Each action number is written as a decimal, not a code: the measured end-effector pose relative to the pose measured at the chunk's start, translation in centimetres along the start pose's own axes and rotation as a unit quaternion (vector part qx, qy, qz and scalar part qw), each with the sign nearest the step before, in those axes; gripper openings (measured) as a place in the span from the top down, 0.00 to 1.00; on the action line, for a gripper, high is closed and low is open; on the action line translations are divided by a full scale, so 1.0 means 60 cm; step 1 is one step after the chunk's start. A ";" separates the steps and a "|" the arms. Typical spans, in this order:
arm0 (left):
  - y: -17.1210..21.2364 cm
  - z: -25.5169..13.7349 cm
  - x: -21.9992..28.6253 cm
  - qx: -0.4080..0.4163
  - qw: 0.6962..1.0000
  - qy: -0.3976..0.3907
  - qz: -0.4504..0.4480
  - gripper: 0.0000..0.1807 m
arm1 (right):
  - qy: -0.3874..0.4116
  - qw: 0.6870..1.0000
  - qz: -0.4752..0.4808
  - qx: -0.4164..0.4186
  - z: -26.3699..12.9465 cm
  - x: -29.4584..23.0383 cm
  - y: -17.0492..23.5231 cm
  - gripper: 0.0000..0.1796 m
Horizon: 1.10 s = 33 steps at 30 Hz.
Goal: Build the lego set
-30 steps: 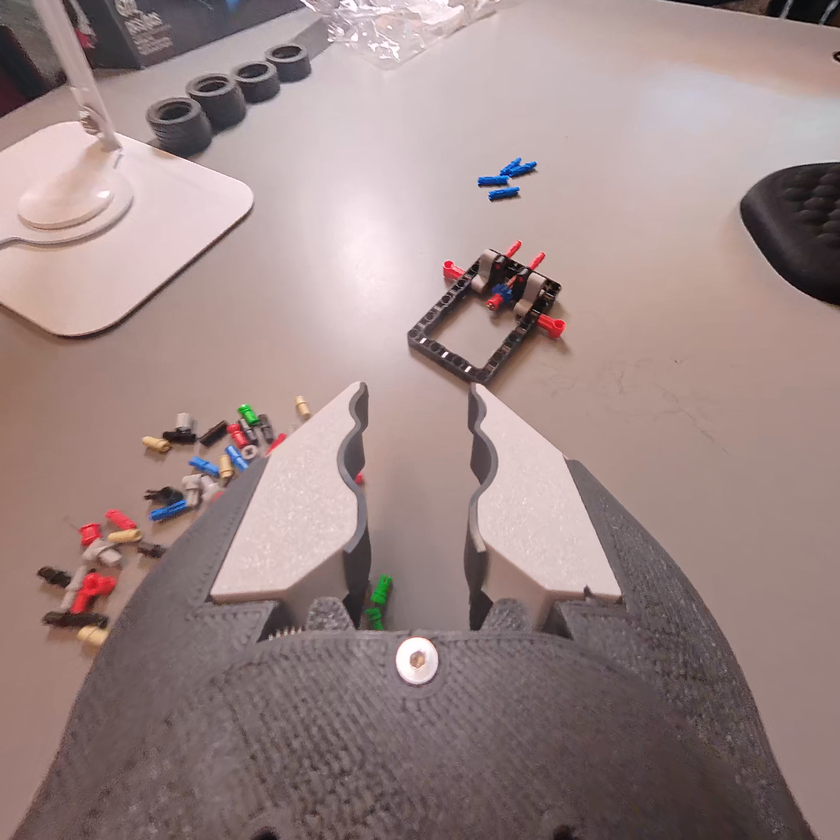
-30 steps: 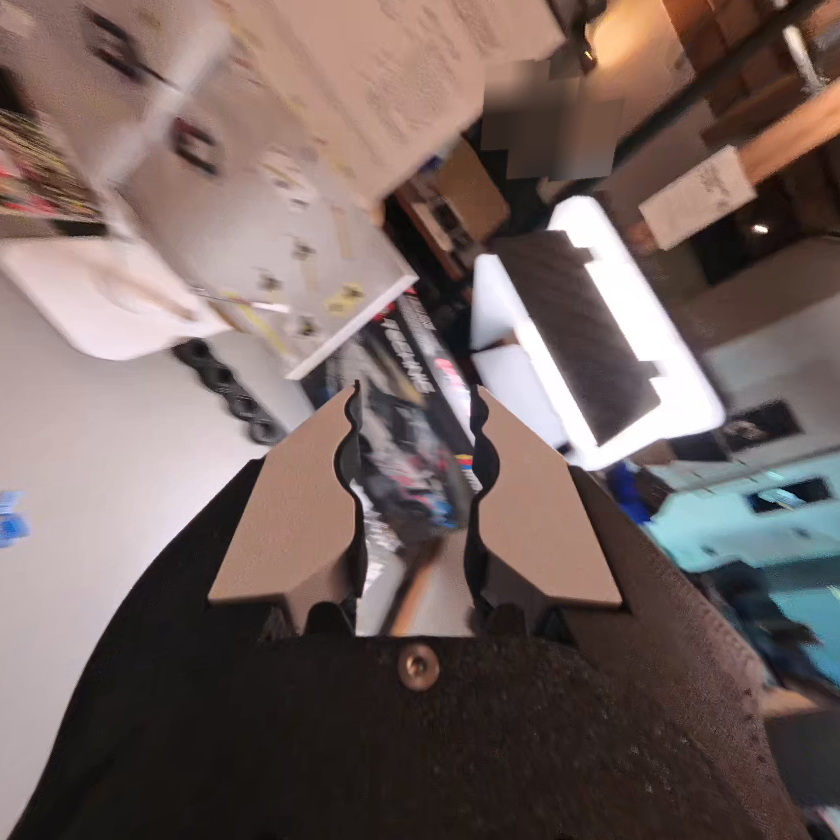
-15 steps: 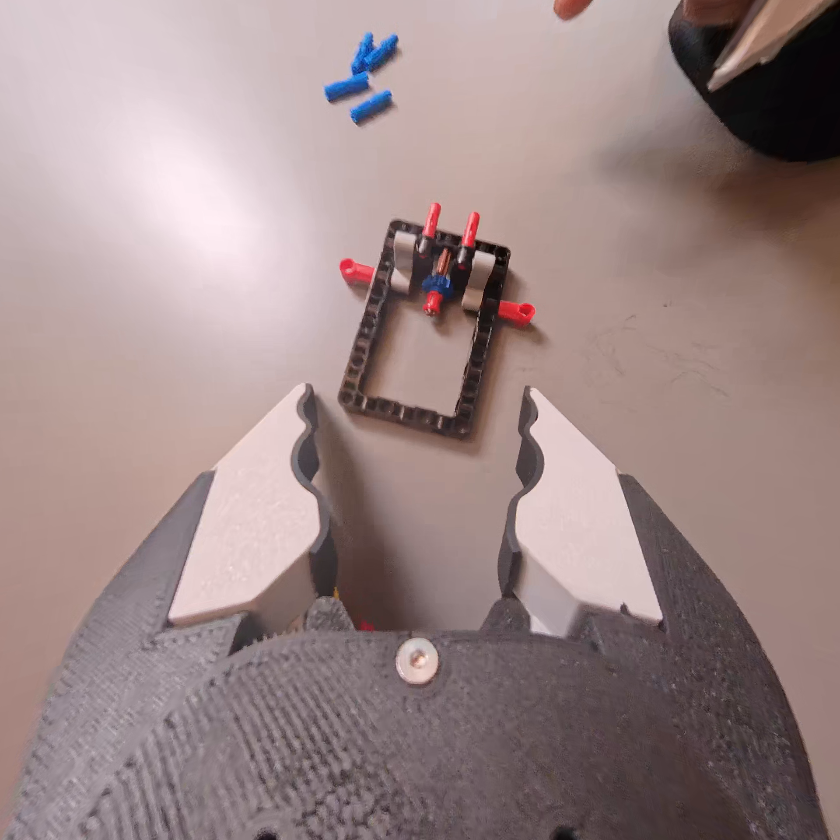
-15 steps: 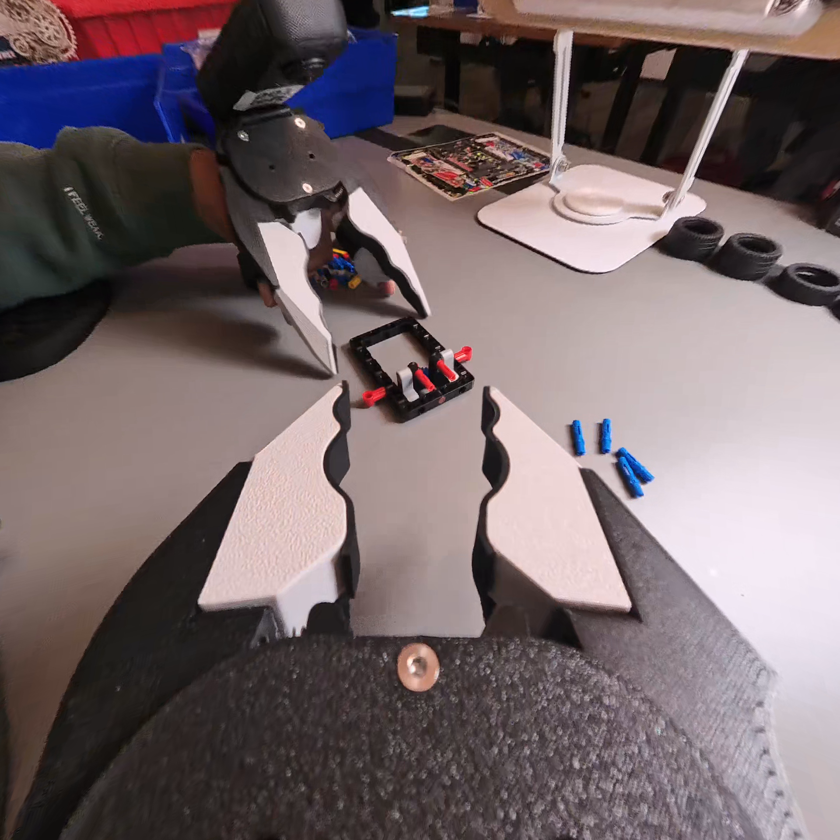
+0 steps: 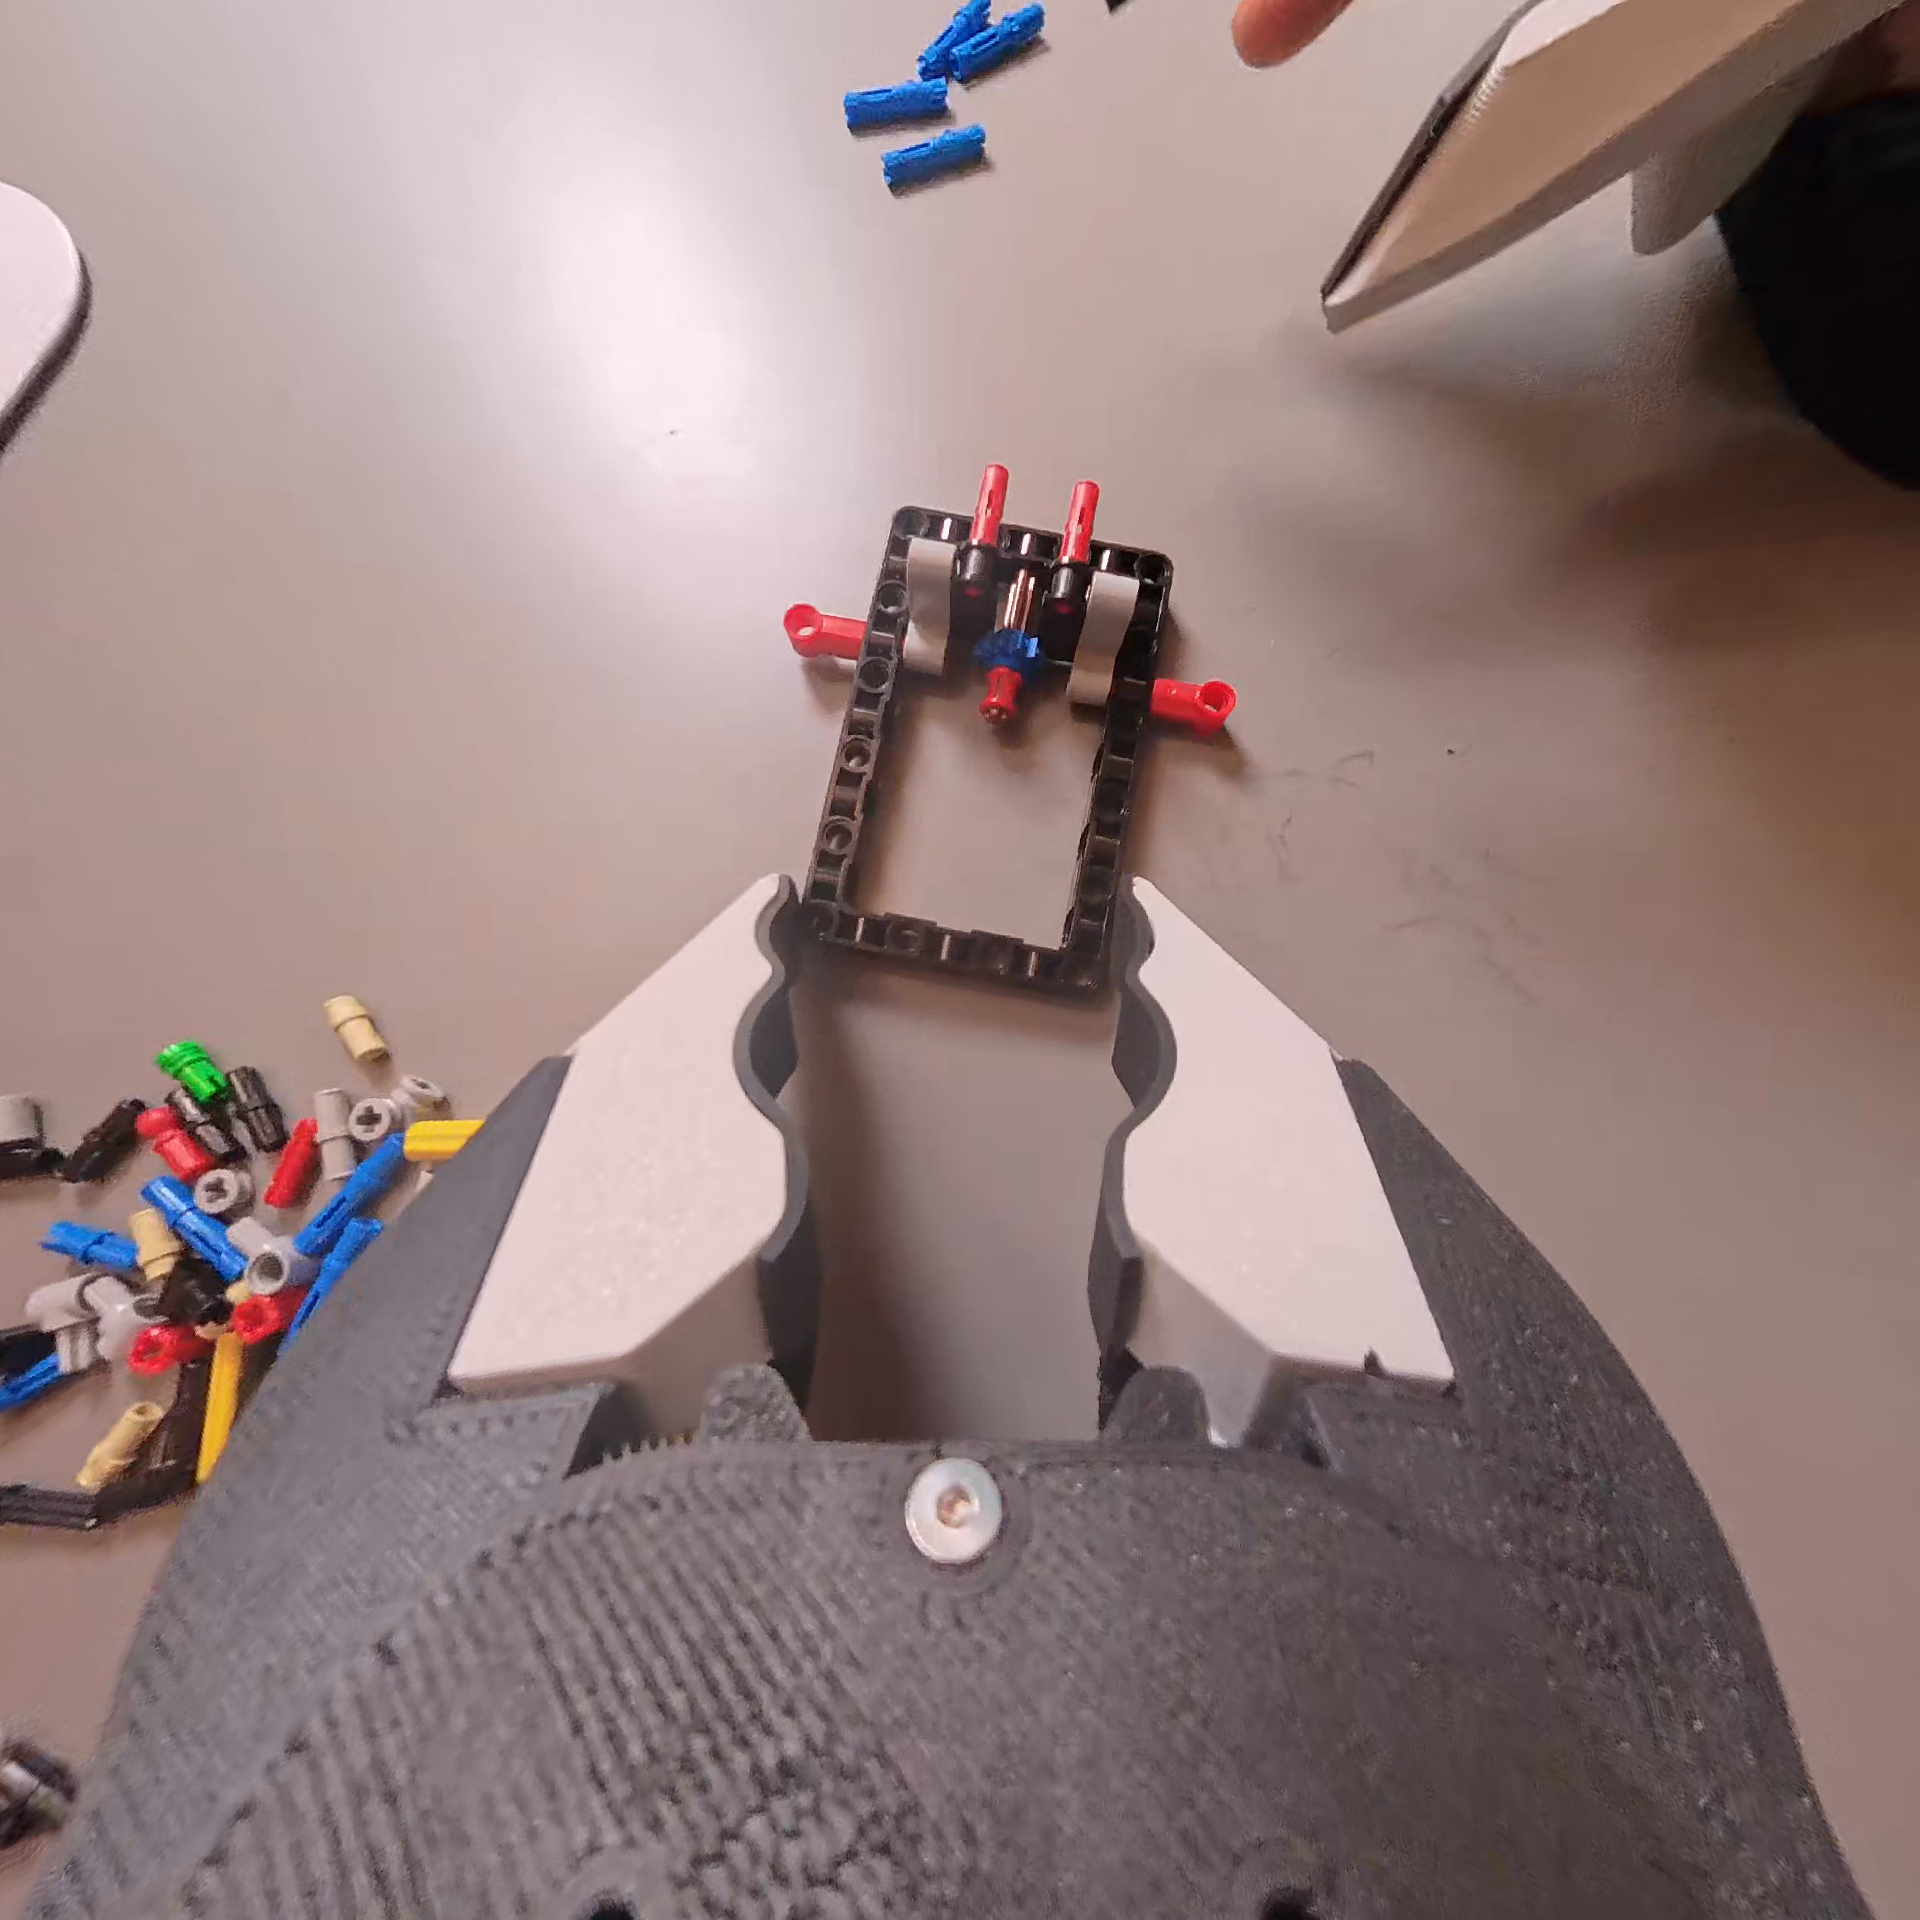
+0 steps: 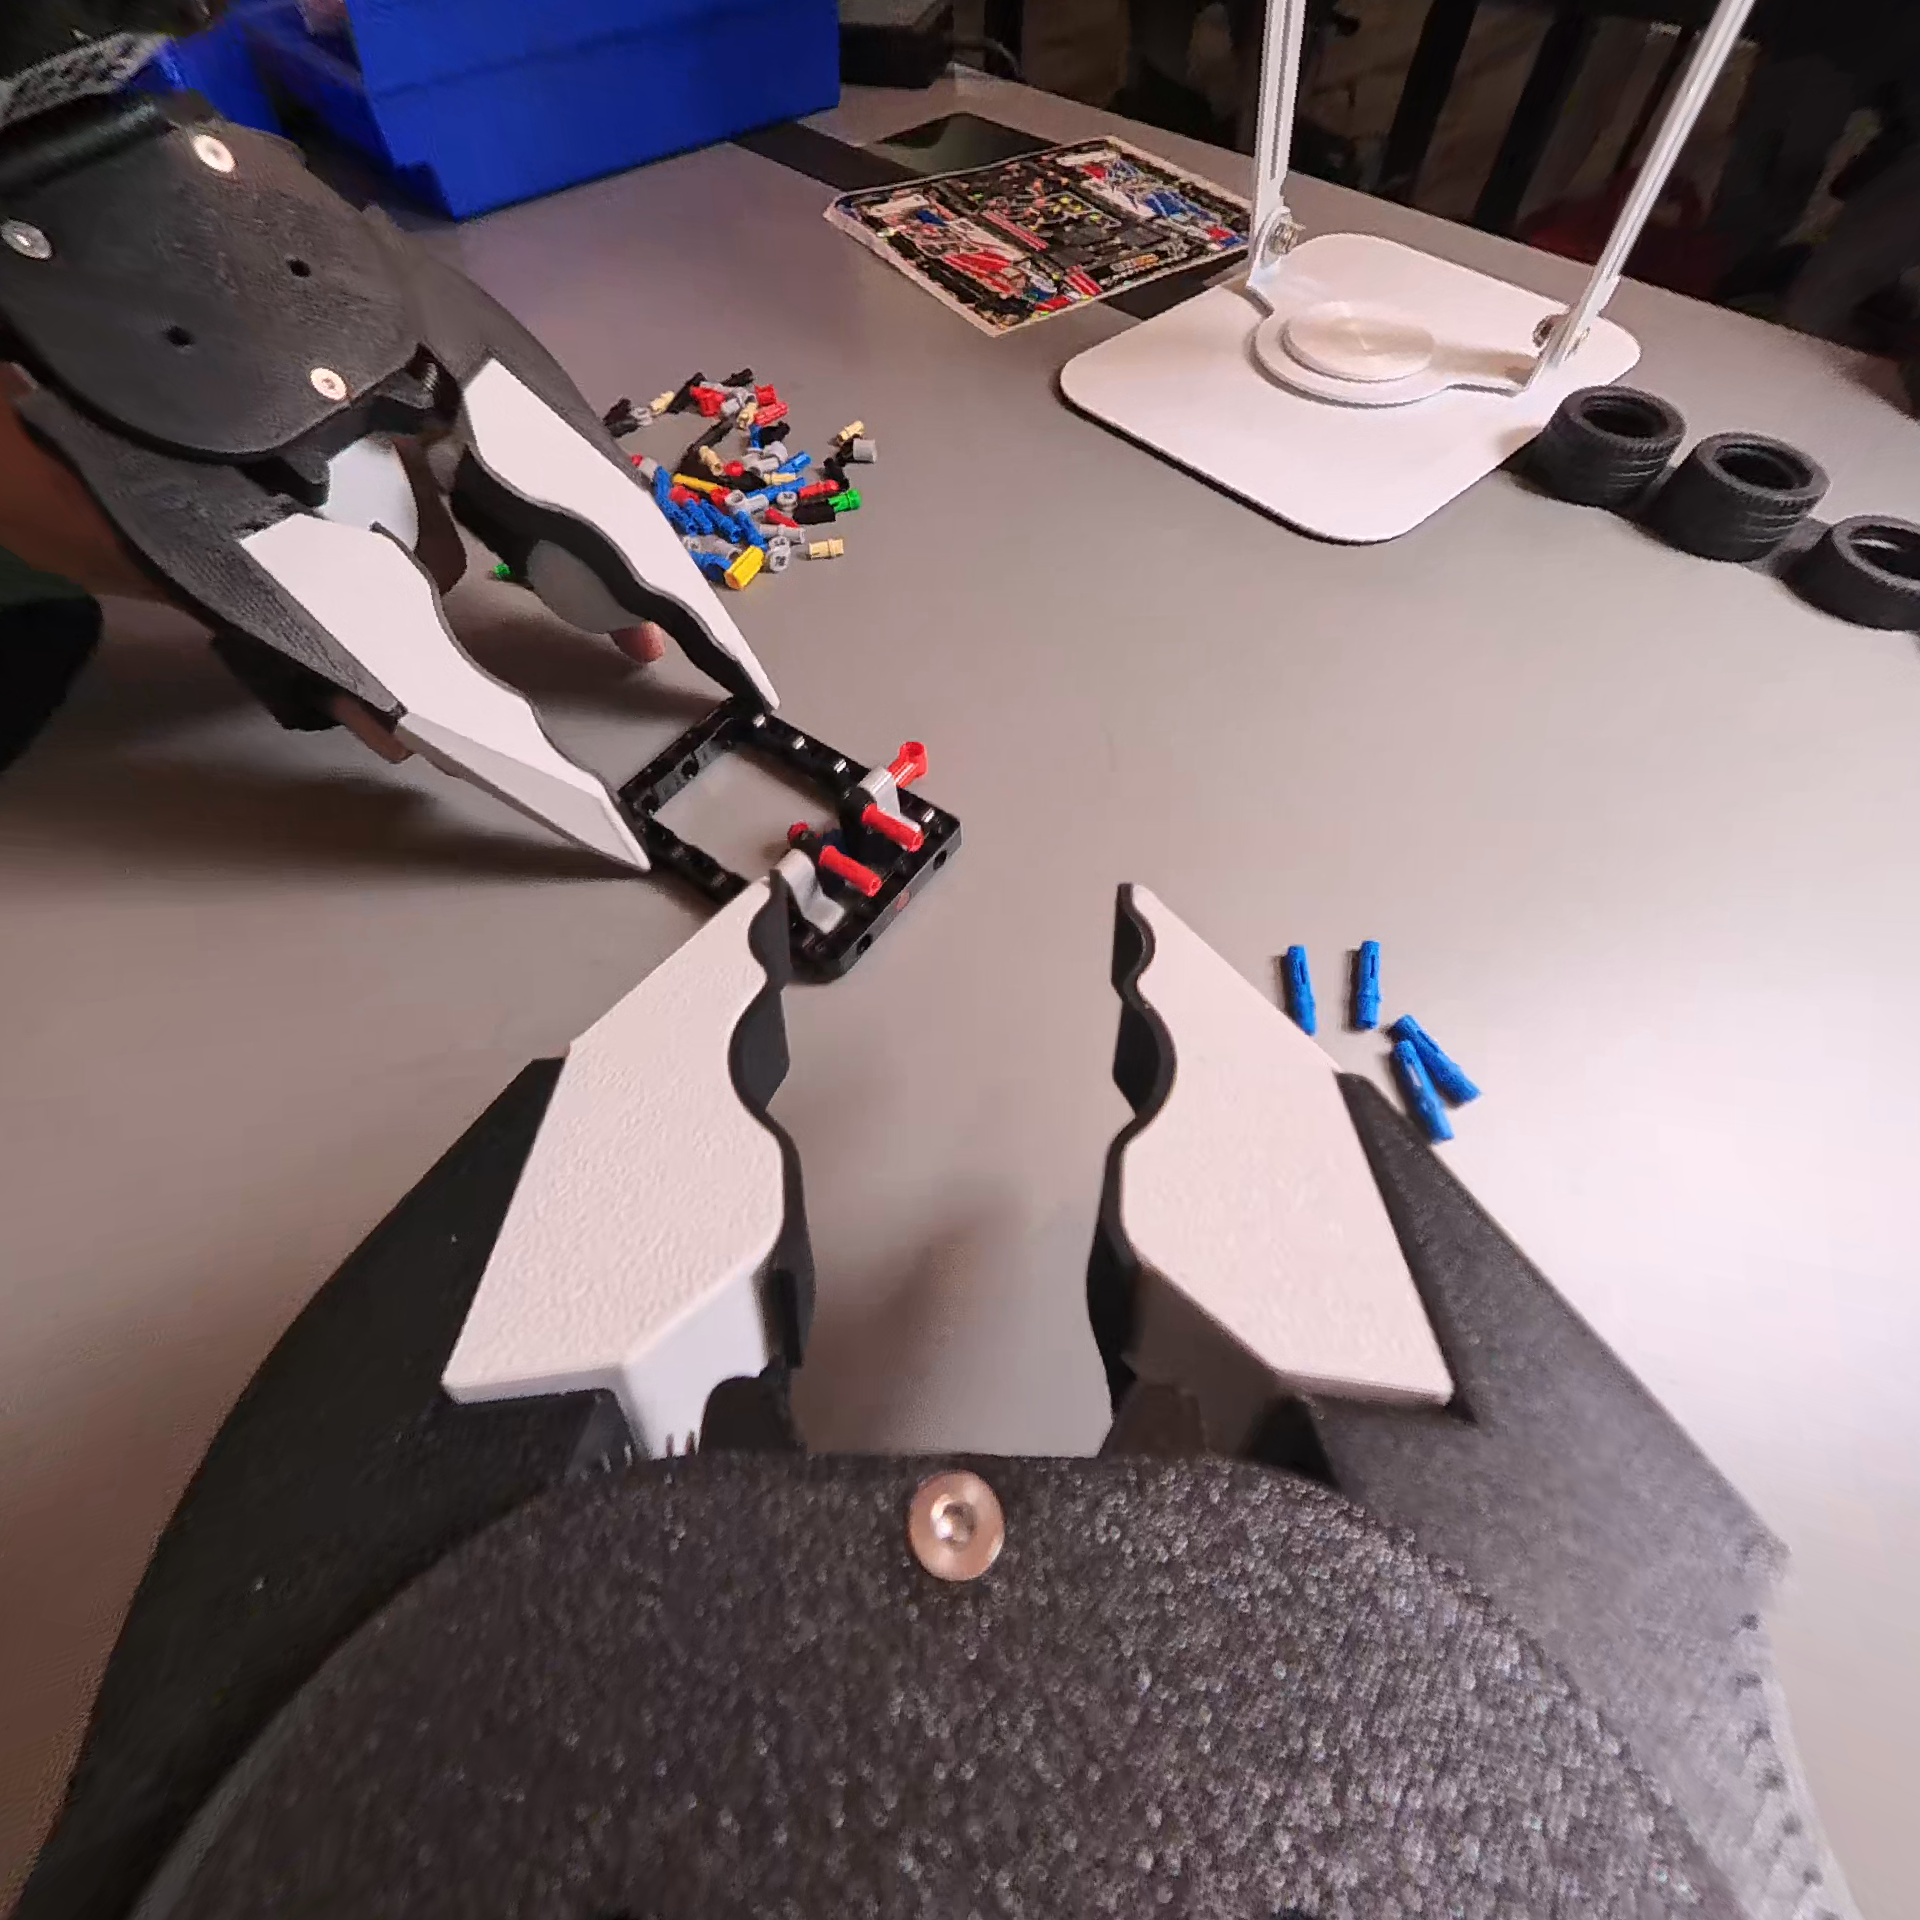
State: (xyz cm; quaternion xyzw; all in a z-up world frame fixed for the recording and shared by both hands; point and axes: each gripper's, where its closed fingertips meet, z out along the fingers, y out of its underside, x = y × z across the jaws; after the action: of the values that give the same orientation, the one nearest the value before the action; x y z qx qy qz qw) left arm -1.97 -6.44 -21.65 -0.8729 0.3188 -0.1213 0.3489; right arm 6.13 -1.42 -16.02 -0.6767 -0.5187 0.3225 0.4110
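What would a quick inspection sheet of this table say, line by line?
Surface: grey table, faint scuffs, no spills.
Job's things: black frame lying flat with red pins and grey pieces fitted; four blue pins loose beside it.
Clutter: pile of small mixed parts; tyres; printed sheet.
Grippers: left tool open, fingertips either side of the frame's near end; right tool open, empty.
Cables: nothing seen.
Surroundings: white stand base; blue bins.
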 end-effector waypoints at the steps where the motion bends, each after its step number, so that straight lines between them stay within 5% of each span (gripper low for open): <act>1: 0.000 0.001 0.000 0.000 1.000 0.008 -0.003 0.67 | 0.002 1.000 0.001 0.005 0.003 0.001 -0.006 0.66; 5: -0.008 -0.009 -0.002 0.035 0.999 0.013 0.017 0.60 | 0.032 0.999 -0.008 0.033 0.005 0.014 -0.031 0.66; 8: -0.064 -0.058 -0.021 0.158 0.987 -0.010 0.008 0.58 | 0.064 0.995 -0.009 0.074 -0.003 0.039 -0.068 0.67; 14: -0.124 -0.200 -0.113 0.385 0.912 -0.127 -0.069 0.62 | 0.109 0.980 -0.027 0.162 -0.002 0.092 -0.186 0.69; 21: -0.101 -0.207 -0.153 0.381 0.901 -0.196 -0.071 0.64 | 0.125 0.964 -0.057 0.230 0.056 0.151 -0.336 0.77; 25: -0.095 -0.192 -0.148 0.366 0.907 -0.196 -0.065 0.66 | 0.130 0.953 -0.052 0.270 0.095 0.181 -0.397 0.99; 33: -0.083 -0.172 -0.156 0.349 0.914 -0.195 -0.068 0.67 | 0.112 0.954 -0.047 0.275 0.160 0.197 -0.423 1.00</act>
State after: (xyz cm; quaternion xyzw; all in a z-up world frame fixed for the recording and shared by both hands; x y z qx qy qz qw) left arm -11.30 -3.19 -10.64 -0.7211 0.1220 -0.0757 0.6778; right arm -10.22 15.26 2.10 -0.5439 -0.3919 0.3549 0.6516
